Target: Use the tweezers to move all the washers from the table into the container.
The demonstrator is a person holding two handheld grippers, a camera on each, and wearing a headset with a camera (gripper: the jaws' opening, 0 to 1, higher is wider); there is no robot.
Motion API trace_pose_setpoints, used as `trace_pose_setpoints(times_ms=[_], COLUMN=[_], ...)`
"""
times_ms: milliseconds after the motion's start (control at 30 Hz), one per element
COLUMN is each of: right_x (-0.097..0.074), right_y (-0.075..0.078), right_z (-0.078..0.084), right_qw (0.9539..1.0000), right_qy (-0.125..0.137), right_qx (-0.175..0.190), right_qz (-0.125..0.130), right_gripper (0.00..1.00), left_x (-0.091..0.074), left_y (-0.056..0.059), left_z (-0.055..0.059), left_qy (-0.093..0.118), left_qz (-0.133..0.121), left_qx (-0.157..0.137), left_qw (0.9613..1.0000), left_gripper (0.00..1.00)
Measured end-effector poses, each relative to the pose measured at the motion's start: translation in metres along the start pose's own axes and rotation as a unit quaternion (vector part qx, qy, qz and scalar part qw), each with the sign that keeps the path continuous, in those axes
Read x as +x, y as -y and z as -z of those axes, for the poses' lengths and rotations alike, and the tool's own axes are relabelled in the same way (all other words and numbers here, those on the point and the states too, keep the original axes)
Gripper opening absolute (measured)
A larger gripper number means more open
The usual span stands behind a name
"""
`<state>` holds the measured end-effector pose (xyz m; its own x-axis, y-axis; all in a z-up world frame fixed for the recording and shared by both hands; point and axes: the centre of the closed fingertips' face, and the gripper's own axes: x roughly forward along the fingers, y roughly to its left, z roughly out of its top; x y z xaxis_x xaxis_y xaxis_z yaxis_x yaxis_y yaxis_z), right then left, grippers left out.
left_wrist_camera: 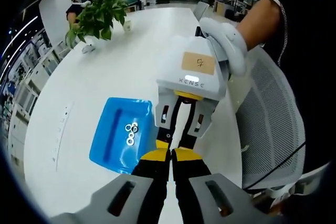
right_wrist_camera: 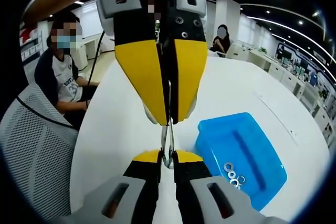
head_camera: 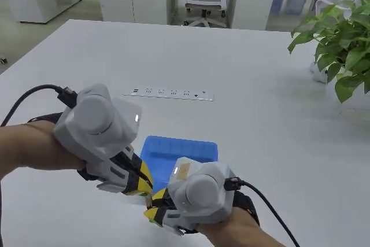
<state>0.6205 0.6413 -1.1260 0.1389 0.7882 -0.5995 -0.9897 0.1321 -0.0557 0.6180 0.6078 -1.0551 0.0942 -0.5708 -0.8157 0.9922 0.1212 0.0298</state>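
Desk (head_camera: pixel 260 114): a smooth, matte white top is stretching across most of the head view.
Container (right_wrist_camera: pixel 252 140): a shallow rectangular tray of glossy blue plastic with rounded corners is lying flat on the desk. It is sitting at the lower right of the right gripper view and just above the two grippers in the head view.
Washers (left_wrist_camera: pixel 130 132): a few small flat metal rings are lying clustered inside the container, near its middle.
Tweezers (right_wrist_camera: pixel 168 129): a thin, shiny metal pair is running down the centre of the right gripper view, bridging the two grippers just left of the container.
Left gripper (left_wrist_camera: pixel 171 153): its yellow-tipped jaws are pressing almost together, pinching one end of the tweezers.
Right gripper (right_wrist_camera: pixel 168 157): its yellow-tipped jaws are standing only a sliver apart, clamping the rounded end of the tweezers.
Power strip (head_camera: pixel 167 92): a long, flat white bar is lying beyond the container, above centre in the head view.
Plant (head_camera: pixel 341 44): leafy and green, it is standing at the upper right edge.
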Motion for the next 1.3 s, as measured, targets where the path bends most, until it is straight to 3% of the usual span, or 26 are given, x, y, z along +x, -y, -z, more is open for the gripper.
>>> trace_pose_setpoints(times_ms=[367, 800, 1300], right_x=[-0.019, -0.040, -0.044], right_y=[0.011, 0.041, 0.069], right_z=[-0.016, -0.024, -0.011], right_qw=[0.9998, 0.9985, 0.9979], right_qy=[0.009, 0.022, 0.010], right_qx=[-0.009, -0.010, -0.005], right_qz=[0.016, 0.049, 0.064], right_gripper=[0.10, 0.10, 0.10], left_x=[-0.016, -0.020, -0.004], left_y=[-0.003, -0.024, -0.047], left_z=[-0.021, -0.049, -0.056], left_qy=[0.006, 0.012, 0.014], left_qz=[-0.009, -0.019, -0.016], left_qx=[0.015, 0.043, 0.055], left_qw=[0.9998, 0.9988, 0.9982], left_gripper=[0.06, 0.06, 0.06])
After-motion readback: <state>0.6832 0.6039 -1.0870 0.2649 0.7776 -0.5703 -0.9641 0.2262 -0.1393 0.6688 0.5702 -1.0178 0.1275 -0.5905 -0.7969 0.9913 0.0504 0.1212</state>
